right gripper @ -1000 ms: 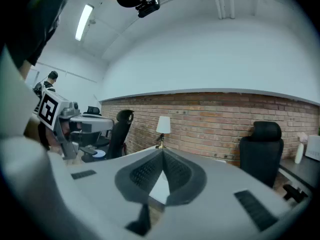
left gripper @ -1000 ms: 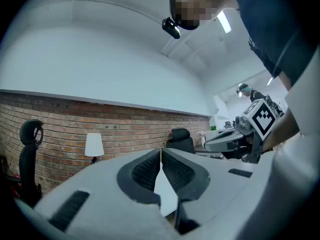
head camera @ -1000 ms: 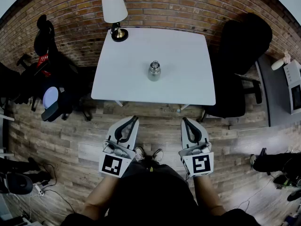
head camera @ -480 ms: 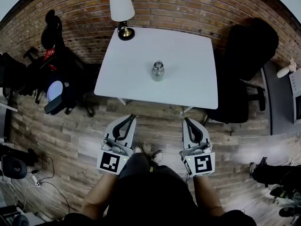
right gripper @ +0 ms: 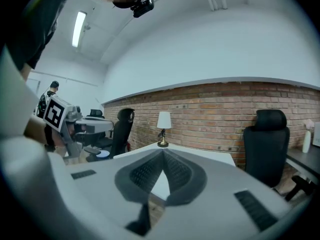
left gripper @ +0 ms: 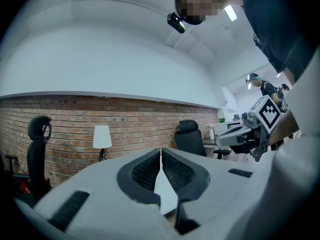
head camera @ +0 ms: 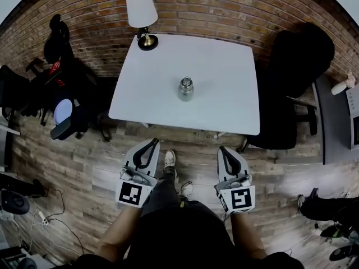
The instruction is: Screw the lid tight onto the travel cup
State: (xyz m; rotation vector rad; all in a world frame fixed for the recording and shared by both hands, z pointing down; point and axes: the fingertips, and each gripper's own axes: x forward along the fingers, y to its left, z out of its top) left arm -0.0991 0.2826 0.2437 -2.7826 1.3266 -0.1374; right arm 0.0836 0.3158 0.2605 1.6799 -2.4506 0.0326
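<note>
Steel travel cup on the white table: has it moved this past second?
No. The steel travel cup sits at the same spot on the white table, same offset from the white-shaded lamp.

The head view looks steeply down from above the person, standing well back from the square white bench (head camera: 224, 83) at twelve o'clock. Each gripper view sits low and close behind its own claw, the left claw (left gripper: 161, 153) and the right claw (right gripper: 162, 154), facing level toward twelve o'clock. All three views share the bench, the white-shaded brass-footed lamp (head camera: 138, 7) and the red brick wall (head camera: 235, 7).
</note>
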